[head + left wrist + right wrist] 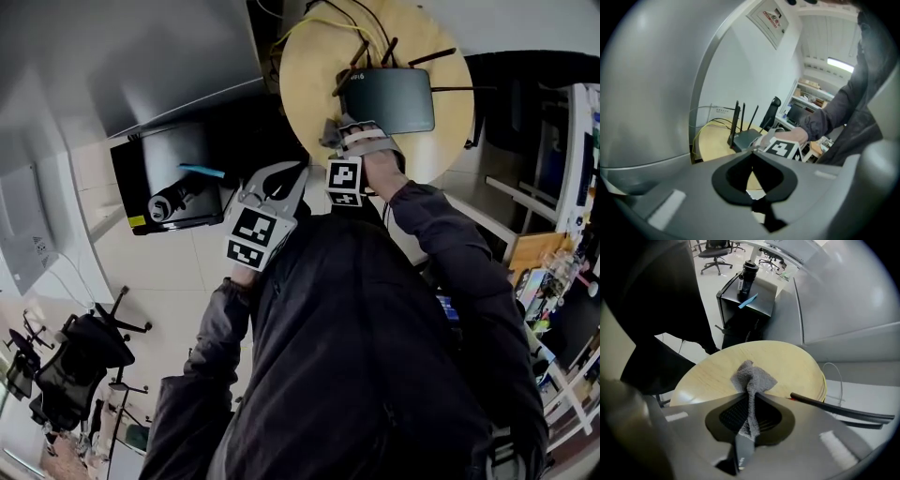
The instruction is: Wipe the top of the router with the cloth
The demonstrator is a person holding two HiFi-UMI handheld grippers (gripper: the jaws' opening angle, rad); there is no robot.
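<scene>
The router (389, 98) lies flat on the round table (309, 84), toward the table's far side, its antennas (433, 57) fanned out past the table's rim and yellow cables (319, 23) looping off the table's back edge. The cloth (752, 377), grey and crumpled, is over the table's near part, just beside the router's near corner; whether it touches the router or the tabletop cannot be told. The right gripper (750, 393) has its jaws pressed together on the cloth, a fold pinched between them and a loose tuft sticking out past the tips; one antenna (839, 412) runs beside it. The left gripper (753, 151) is held off the table's near edge, over the floor; its jaws meet at the tips with nothing between them. Beside the table, on the floor, stands a black cabinet (169, 164); on its top lie a dark bottle (169, 204) and a blue strip (202, 172).
</scene>
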